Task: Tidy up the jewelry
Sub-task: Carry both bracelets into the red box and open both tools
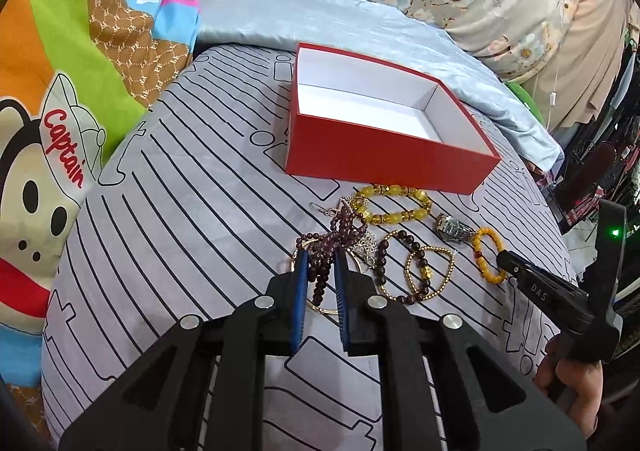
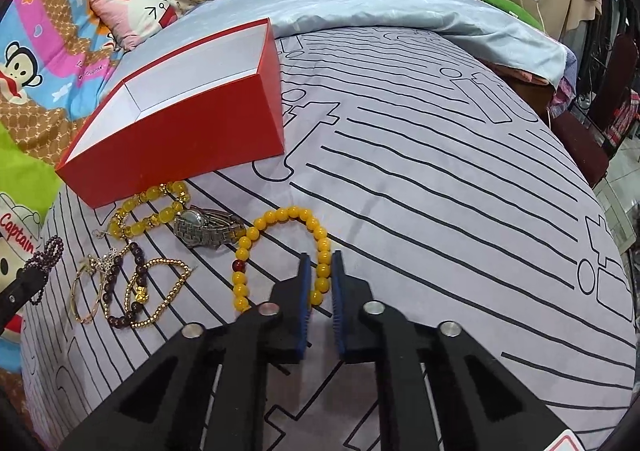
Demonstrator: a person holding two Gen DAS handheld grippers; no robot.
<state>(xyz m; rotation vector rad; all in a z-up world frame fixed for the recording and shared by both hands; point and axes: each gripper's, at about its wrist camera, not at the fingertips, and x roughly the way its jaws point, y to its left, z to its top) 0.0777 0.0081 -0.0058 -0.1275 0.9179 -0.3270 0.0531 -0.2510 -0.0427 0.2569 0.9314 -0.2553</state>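
An open red box (image 1: pixel 384 155) with a white inside stands on the striped grey sheet; it also shows in the right wrist view (image 2: pixel 176 147). In front of it lies a jewelry pile. My left gripper (image 1: pixel 322 251) is shut on a purple bead strand (image 1: pixel 340 235), also seen in the right wrist view (image 2: pixel 50 251). My right gripper (image 2: pixel 320 255) is shut on an orange-yellow bead bracelet (image 2: pixel 256 231), also seen in the left wrist view (image 1: pixel 486 255). A yellow chunky bracelet (image 1: pixel 394 203), a silver watch (image 2: pixel 206 229), a dark bead bracelet (image 1: pixel 384 251) and a gold bead chain (image 1: pixel 430 271) lie between.
A thin gold bangle (image 2: pixel 82 291) lies at the pile's left. A light blue satin cloth (image 1: pixel 360 23) lies behind the box. Cartoon bedding (image 1: pixel 60 91) and a pink pillow (image 2: pixel 136 11) are to the left. The bed edge drops off at the right (image 2: pixel 600 191).
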